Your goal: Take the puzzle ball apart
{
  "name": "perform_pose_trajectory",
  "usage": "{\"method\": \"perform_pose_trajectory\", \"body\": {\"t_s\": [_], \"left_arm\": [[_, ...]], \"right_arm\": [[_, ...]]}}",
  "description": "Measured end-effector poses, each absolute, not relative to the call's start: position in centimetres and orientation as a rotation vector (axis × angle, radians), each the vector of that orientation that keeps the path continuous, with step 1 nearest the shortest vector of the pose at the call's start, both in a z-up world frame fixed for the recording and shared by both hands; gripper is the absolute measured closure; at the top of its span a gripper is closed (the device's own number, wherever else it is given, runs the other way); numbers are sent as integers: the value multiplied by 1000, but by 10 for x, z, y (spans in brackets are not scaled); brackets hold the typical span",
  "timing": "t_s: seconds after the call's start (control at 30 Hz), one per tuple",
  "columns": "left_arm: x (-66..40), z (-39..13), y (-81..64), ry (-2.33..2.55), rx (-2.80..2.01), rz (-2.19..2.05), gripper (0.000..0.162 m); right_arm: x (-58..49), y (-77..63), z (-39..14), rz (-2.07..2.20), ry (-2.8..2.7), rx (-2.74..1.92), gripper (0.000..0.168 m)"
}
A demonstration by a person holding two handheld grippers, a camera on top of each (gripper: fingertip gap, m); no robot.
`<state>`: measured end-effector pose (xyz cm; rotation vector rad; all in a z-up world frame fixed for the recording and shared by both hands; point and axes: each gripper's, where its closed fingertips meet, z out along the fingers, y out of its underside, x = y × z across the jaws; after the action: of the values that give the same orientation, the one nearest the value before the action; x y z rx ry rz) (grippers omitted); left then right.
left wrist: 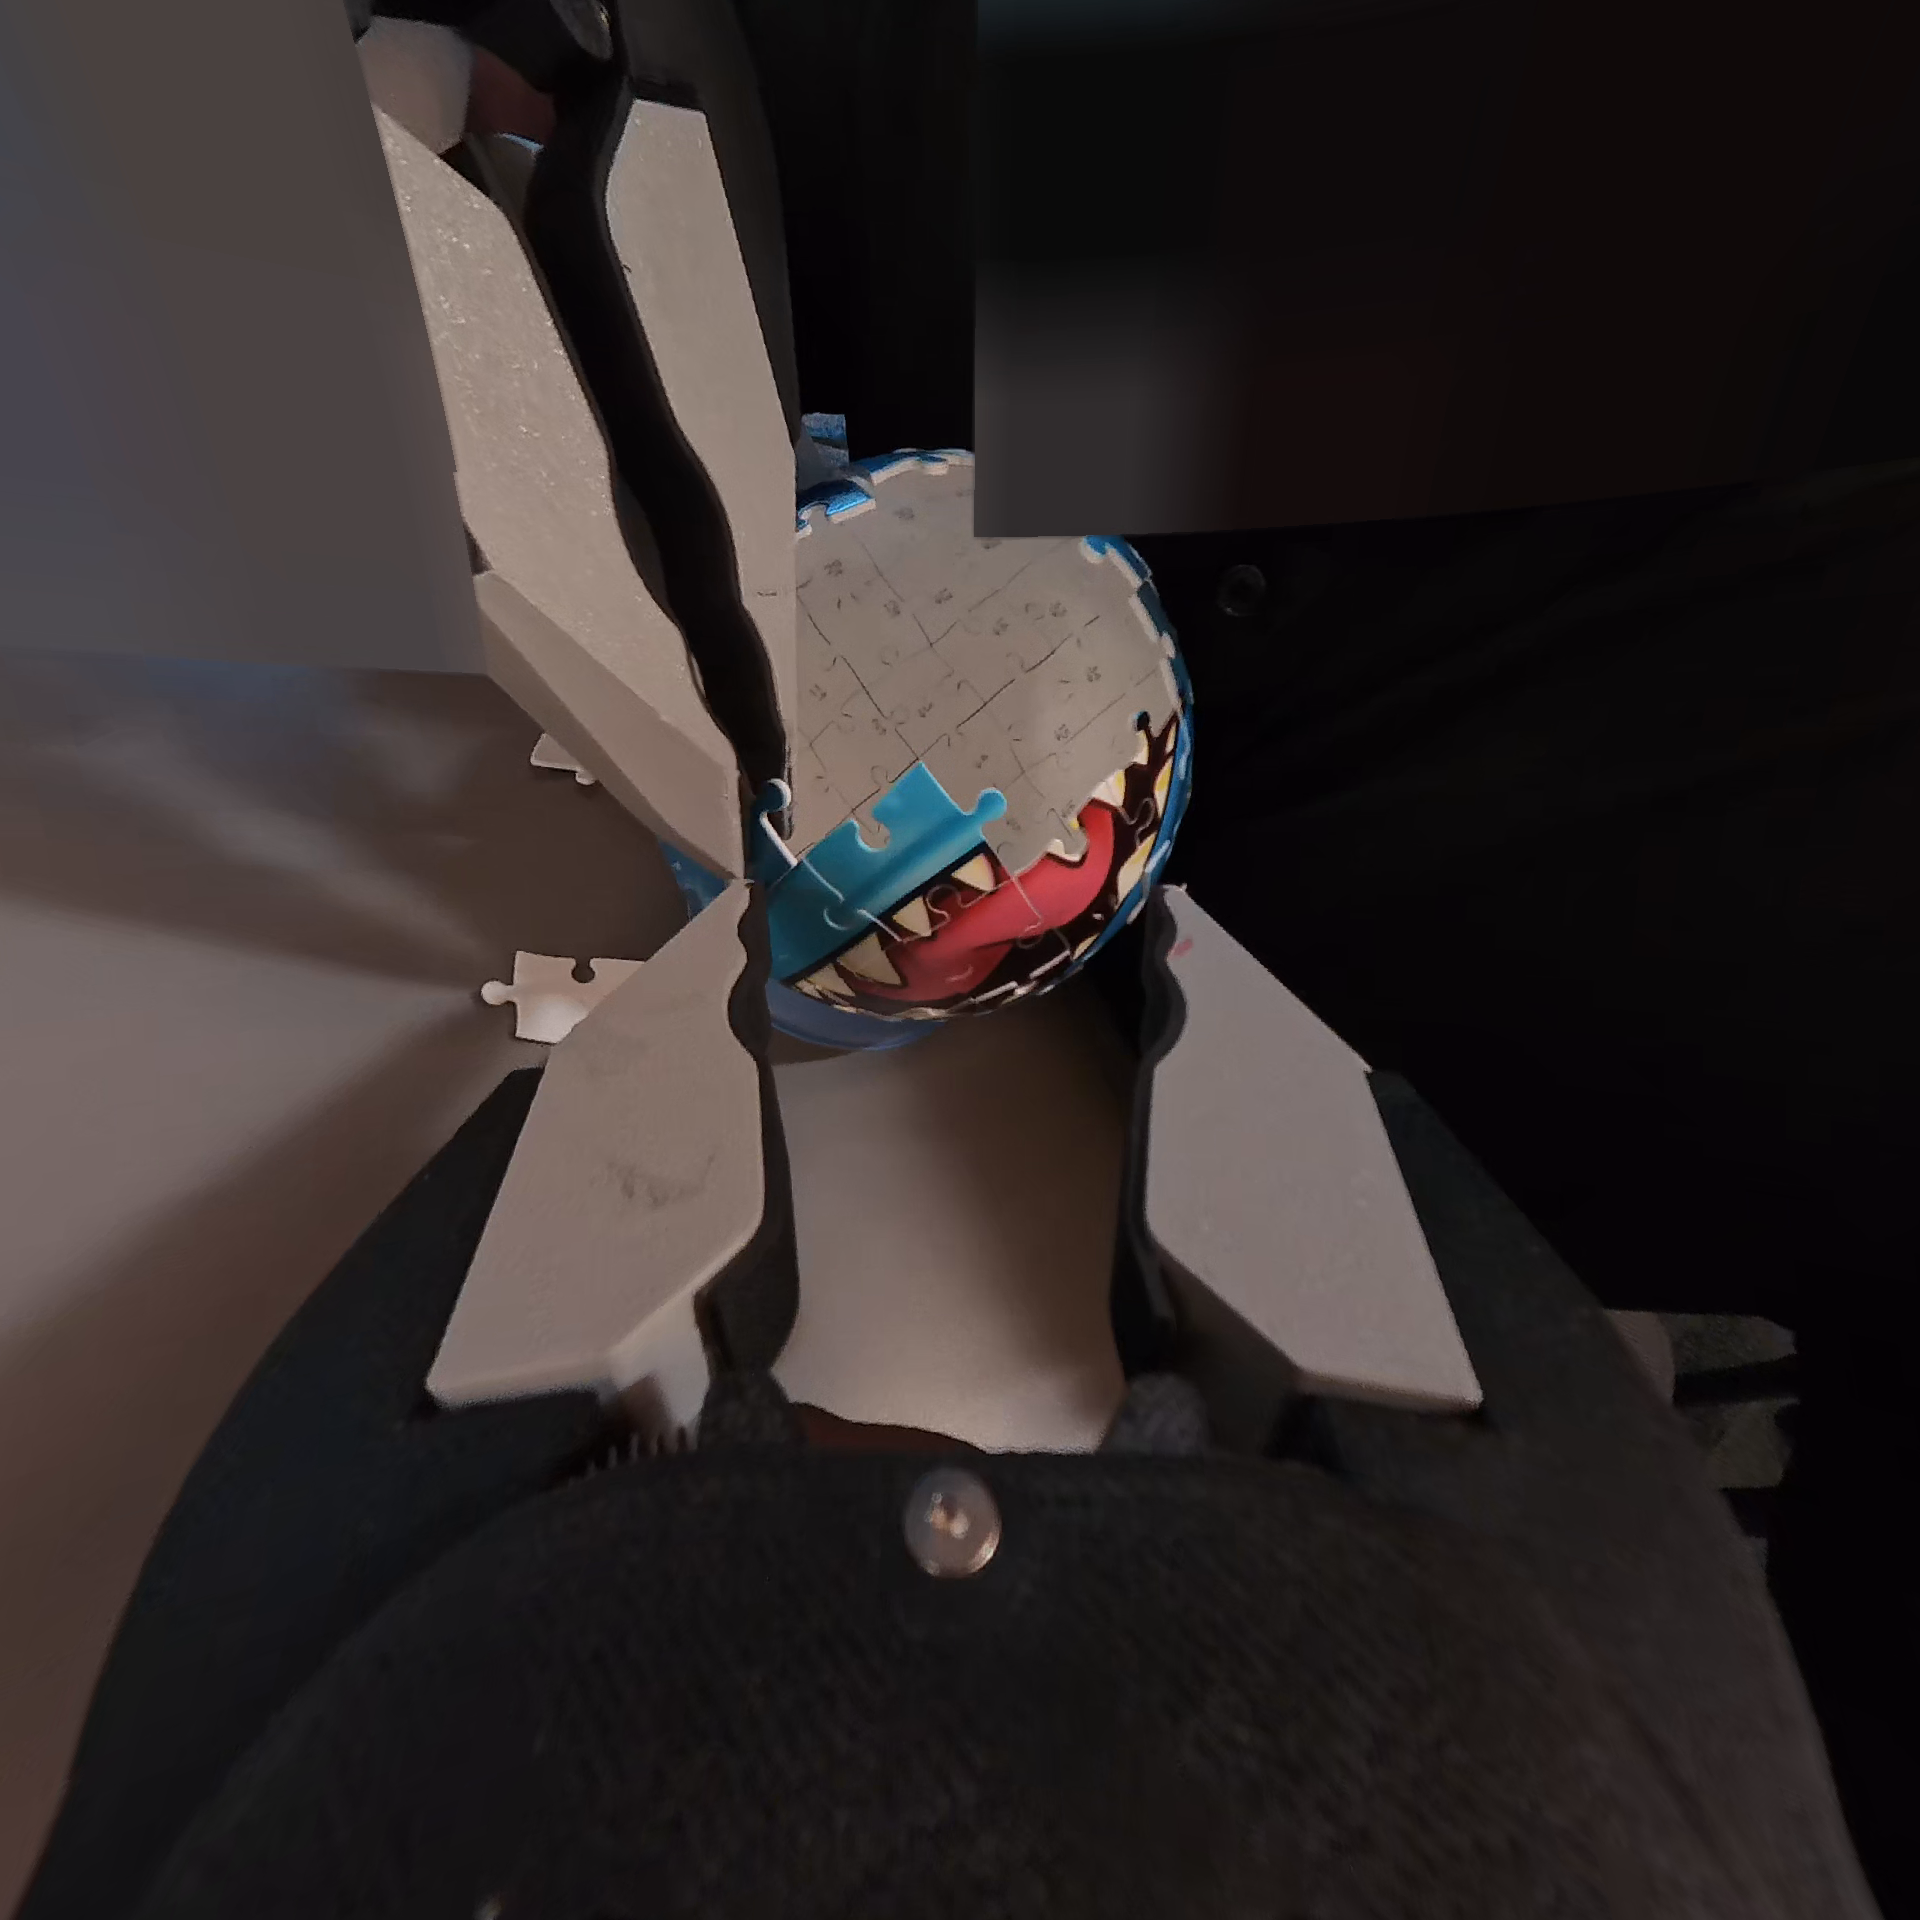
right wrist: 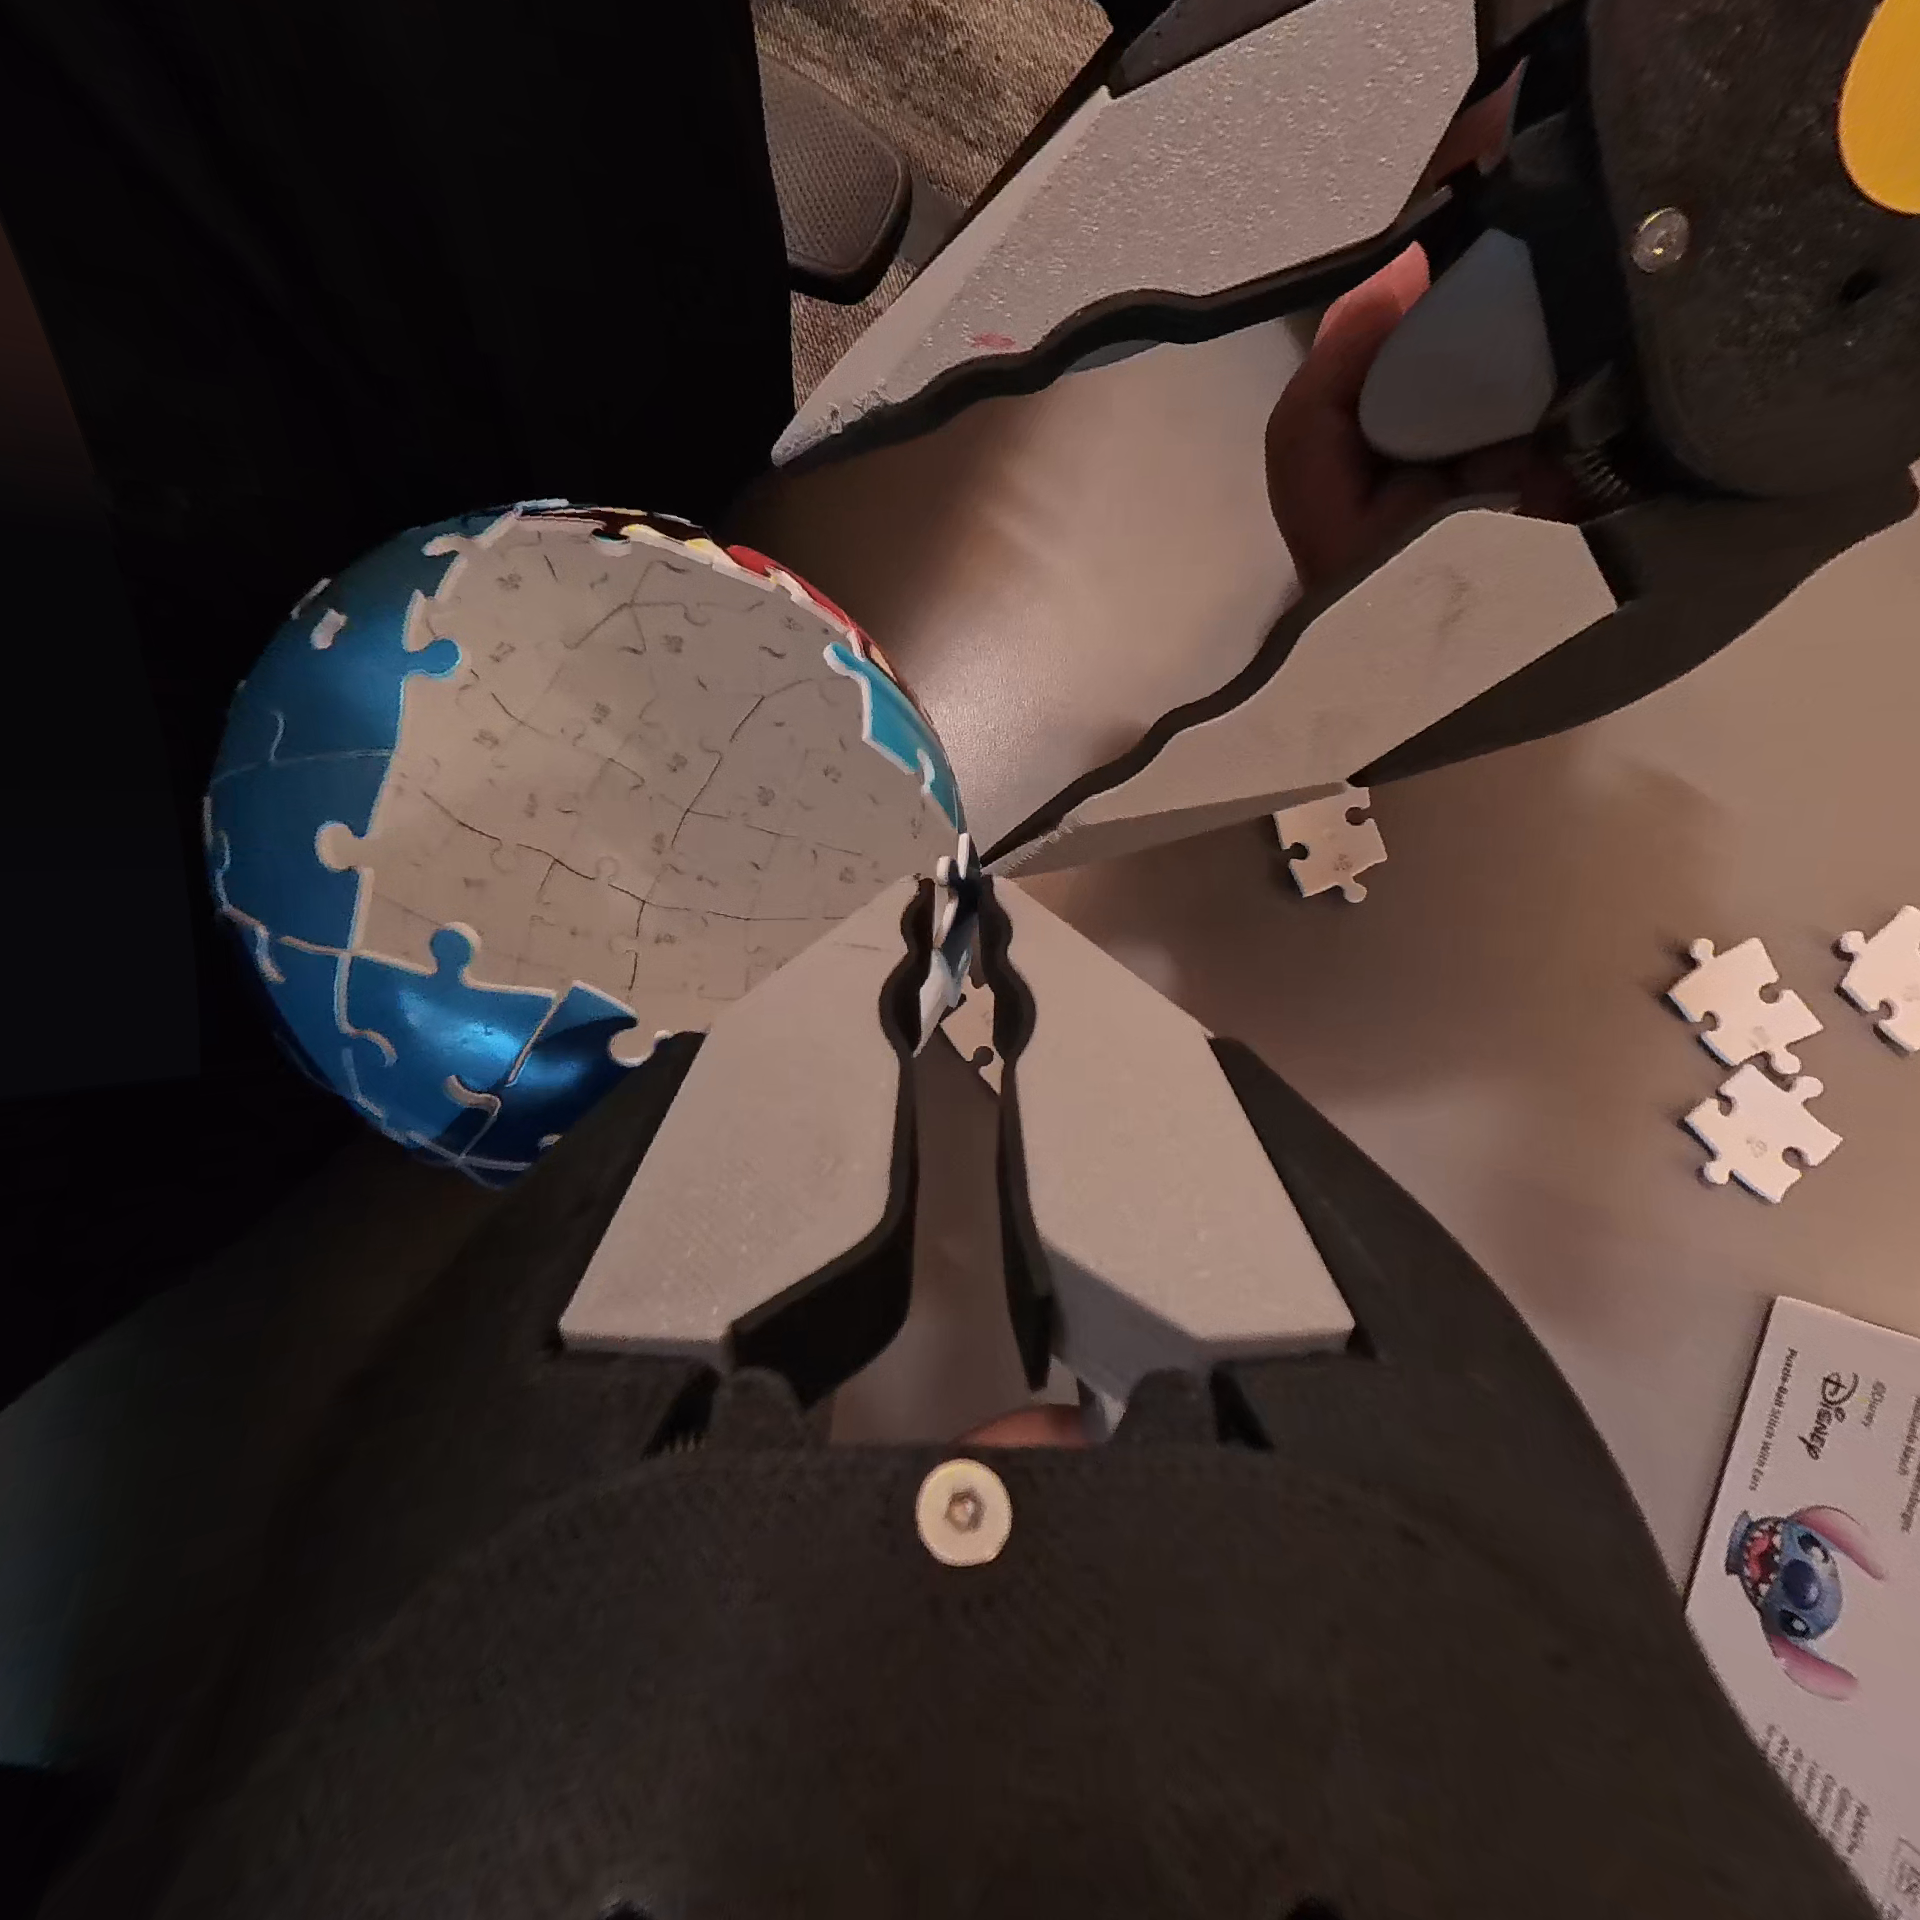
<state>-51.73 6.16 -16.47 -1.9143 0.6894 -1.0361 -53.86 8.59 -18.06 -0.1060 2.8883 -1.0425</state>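
Note:
The puzzle ball (left wrist: 966,675) is blue with a toothed mouth and red tongue. It has a large gap that shows its white inner side. My left gripper (left wrist: 951,899) has its fingertips against both sides of the ball and holds it up. My right gripper (right wrist: 951,904) is shut on one blue piece (right wrist: 940,966) at the rim of the gap, still joined to the ball (right wrist: 582,790). In the left wrist view the right gripper (left wrist: 764,800) comes in from the upper left onto that piece (left wrist: 774,805).
Several loose white pieces (right wrist: 1745,1003) lie face down on the grey table (right wrist: 1455,1039), with two more in the left wrist view (left wrist: 540,997). A printed leaflet (right wrist: 1808,1558) lies at the lower right. A person's hand (right wrist: 1340,468) holds the left gripper.

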Motion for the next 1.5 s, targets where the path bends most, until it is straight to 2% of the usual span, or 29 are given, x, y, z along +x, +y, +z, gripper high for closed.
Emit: {"method": "perform_pose_trajectory", "body": {"t_s": [0.47,1.0,1.5], "left_arm": [[-515,-166,60,694,-1918,-1034,89],[-508,-161,61,698,-1898,-994,88],[-501,-160,68,686,-1890,-1001,84]], "right_arm": [[-541,85,-183,-1035,2998,-121,168],[-536,91,-184,-905,3292,-388,167],[-531,99,-184,-859,3323,-512,166]]}}
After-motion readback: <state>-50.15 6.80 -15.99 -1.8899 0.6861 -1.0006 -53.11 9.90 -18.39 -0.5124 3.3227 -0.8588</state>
